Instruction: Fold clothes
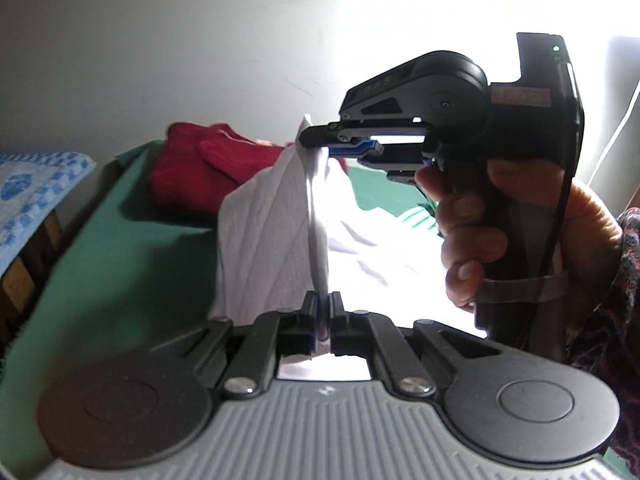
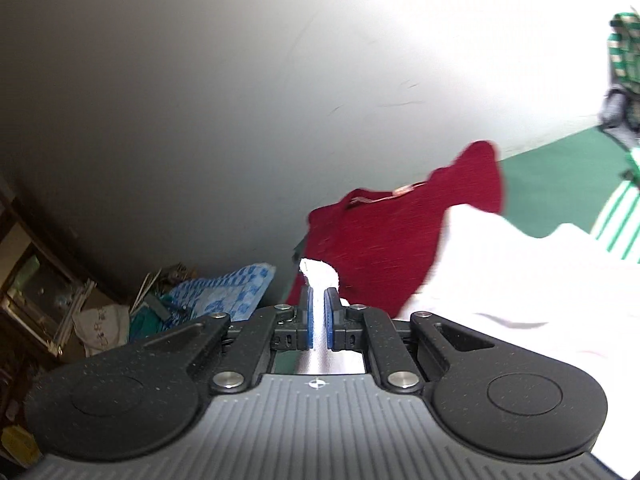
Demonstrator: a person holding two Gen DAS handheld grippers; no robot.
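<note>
A white garment [image 1: 276, 232] hangs lifted above a green surface [image 1: 120, 248]. My left gripper [image 1: 322, 312] is shut on its lower edge. My right gripper [image 1: 310, 138] shows in the left wrist view, held in a hand, shut on the garment's upper corner, so the edge is stretched between both. In the right wrist view my right gripper [image 2: 319, 304] is shut on a white cloth corner [image 2: 318, 274], and the rest of the white garment [image 2: 520, 272] drapes off to the right.
A red garment [image 1: 200, 168] lies bunched on the green surface near the wall; it also shows in the right wrist view [image 2: 400, 240]. A green-and-white striped cloth [image 2: 618, 220] lies at right. A blue patterned cloth [image 1: 32, 196] and clutter [image 2: 80, 300] are at left.
</note>
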